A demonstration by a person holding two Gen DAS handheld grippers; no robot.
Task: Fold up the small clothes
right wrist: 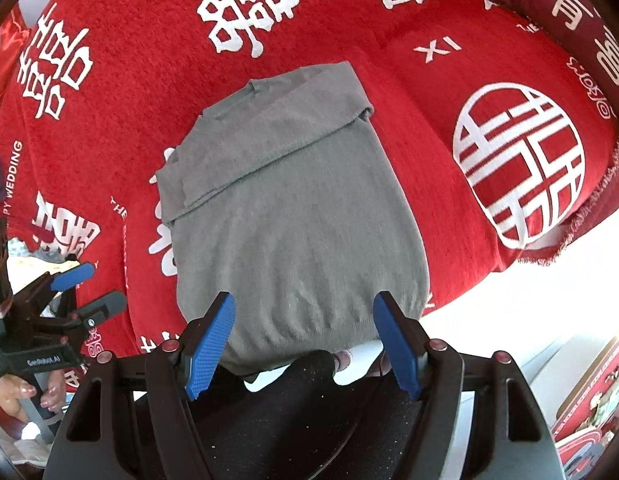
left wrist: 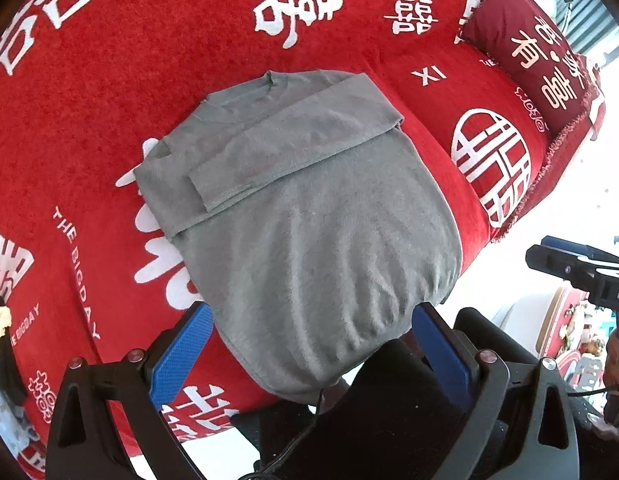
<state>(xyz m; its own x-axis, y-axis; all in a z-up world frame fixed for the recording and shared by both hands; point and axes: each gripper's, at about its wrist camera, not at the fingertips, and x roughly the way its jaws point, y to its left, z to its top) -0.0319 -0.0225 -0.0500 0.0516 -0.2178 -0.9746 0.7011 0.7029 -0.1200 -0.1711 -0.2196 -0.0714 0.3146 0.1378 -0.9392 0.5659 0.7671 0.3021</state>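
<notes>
A small grey long-sleeved top lies flat on a red cover printed with white characters, its collar far from me and both sleeves folded across the chest. Its hem hangs at the cover's near edge. My left gripper hovers open above the hem, with blue pads wide apart and nothing between them. My right gripper also stands open over the hem of the grey top, holding nothing. In the right wrist view the left gripper appears at the left edge, and the right gripper shows at the right edge of the left wrist view.
A dark red cushion with pale characters rests at the far right of the red cover. The cover's fringed edge runs along the right. A person's dark trouser leg is below the grippers, a hand at lower left.
</notes>
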